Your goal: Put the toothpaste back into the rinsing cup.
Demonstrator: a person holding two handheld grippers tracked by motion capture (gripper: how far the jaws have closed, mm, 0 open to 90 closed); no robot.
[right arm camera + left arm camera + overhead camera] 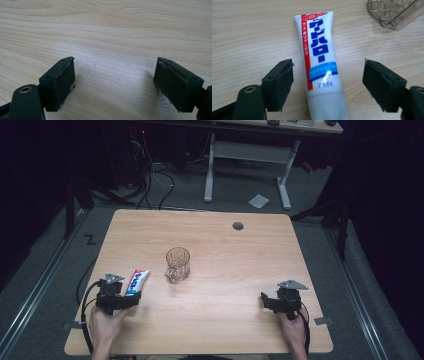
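Observation:
A white toothpaste tube [137,281] [320,65] with blue and red lettering lies flat on the wooden table [225,255] at the front left. My left gripper [120,300] [328,85] is open, its jaws standing on either side of the tube's lower end without touching it. A clear cut-glass mug [178,264] [393,12] stands near the middle of the table, just right of the tube. My right gripper [267,301] [115,85] is open over bare wood at the front right, with nothing between its jaws.
A round grey cable hole [238,226] sits in the table near its far edge. Beyond the table stand a white desk frame [247,155] and cables on the floor, with a sheet of paper [258,200] lying there.

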